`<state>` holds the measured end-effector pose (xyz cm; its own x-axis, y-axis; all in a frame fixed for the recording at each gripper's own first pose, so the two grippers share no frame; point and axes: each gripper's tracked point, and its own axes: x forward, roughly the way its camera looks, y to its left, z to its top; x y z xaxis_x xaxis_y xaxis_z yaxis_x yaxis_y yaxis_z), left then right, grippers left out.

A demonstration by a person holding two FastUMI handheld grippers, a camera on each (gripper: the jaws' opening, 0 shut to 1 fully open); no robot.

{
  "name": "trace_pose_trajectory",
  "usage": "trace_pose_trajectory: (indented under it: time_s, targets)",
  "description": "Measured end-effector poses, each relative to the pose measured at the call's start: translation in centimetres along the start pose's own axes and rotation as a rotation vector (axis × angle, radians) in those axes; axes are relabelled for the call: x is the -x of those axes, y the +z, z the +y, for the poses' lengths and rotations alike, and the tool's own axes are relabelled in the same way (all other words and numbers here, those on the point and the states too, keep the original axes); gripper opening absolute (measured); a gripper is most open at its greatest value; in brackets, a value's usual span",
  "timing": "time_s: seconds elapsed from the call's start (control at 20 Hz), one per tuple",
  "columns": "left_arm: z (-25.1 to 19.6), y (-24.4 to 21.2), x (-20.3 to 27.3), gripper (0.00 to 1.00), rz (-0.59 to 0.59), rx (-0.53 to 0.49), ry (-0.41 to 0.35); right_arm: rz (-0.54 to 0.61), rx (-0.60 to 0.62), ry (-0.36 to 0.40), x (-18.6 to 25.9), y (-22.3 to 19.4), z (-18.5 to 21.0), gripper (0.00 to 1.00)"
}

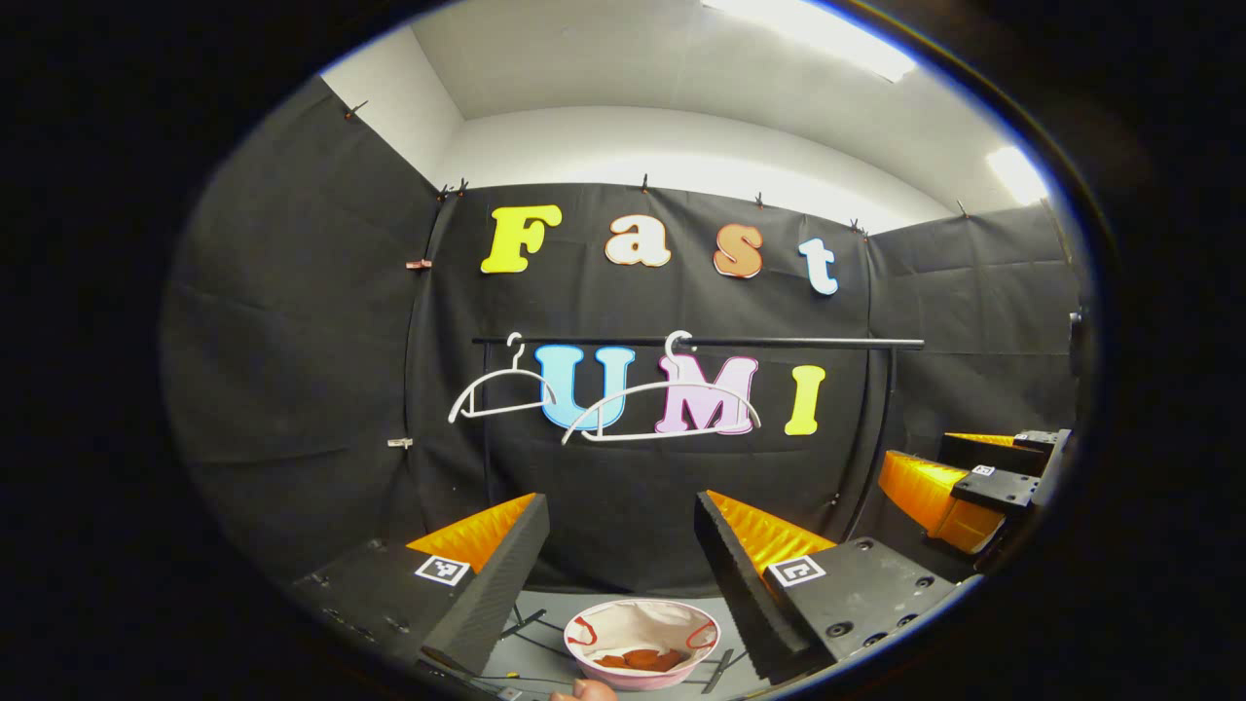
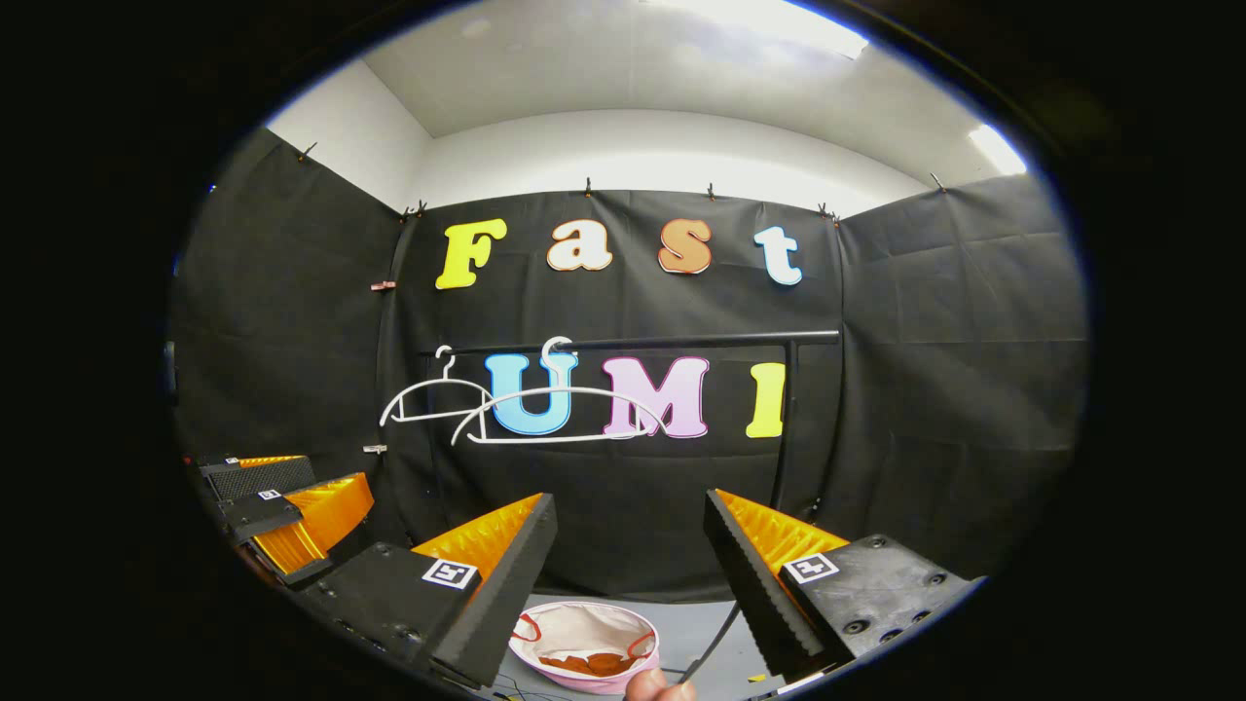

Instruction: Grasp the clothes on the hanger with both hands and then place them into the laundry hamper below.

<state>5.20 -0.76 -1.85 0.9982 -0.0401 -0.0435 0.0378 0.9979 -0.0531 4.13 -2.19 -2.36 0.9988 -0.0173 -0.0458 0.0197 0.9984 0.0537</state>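
Left gripper view places the clothes [image 1: 642, 659] as an orange-brown heap at the bottom of the laundry hamper [image 1: 644, 672], which sits at 6 o'clock on the grey floor [image 1: 540, 643]; the hamper is round, pale inside, with a pink rim and two red handle loops. Two white hangers hang bare on the black rail [image 1: 696, 342] above it: one hanger [image 1: 501, 391] at 11 o'clock from the hamper, the larger hanger [image 1: 662, 409] at 12 o'clock. Left gripper [image 1: 623, 545] is held above the hamper with its jaws wide apart and nothing between them. At 3 o'clock in this view the right gripper [image 1: 959, 487] shows side-on near the edge, its jaws also apart and empty. A fingertip [image 1: 582, 691] shows at the bottom edge, just beside the hamper rim. Right gripper view confirms the arrangement: clothes [image 2: 589, 664] lie inside the hamper [image 2: 584, 647] at 6 o'clock, both hangers [image 2: 545, 409] hang stripped on the rail [image 2: 633, 343], and the right gripper [image 2: 631, 550] stands with jaws apart, gripping nothing. Left gripper [image 2: 292, 506] appears at 9 o'clock there, open-jawed. A fingertip [image 2: 654, 686] sits at the hamper's near rim, beside a dark cable [image 2: 715, 638] running across the floor.
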Motion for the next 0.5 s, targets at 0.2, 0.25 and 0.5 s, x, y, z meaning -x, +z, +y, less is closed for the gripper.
trace_pose_trajectory:
  time_s: [0.2,0.25,0.5]
  targets:
    - [-0.5,0.5,0.5,0.95,-0.023,-0.01,0.001,-0.008,-0.01,-0.005,0.3,0.3,-0.3,0.99]
    - [-0.6,0.8,0.8,0.95,-0.027,-0.01,0.001,-0.01,-0.012,-0.006,0.4,0.4,-0.4,0.94]
    - [-0.5,1.0,1.3,0.95,-0.025,-0.028,0.006,-0.013,-0.002,0.001,0.9,0.3,-0.2,0.99]
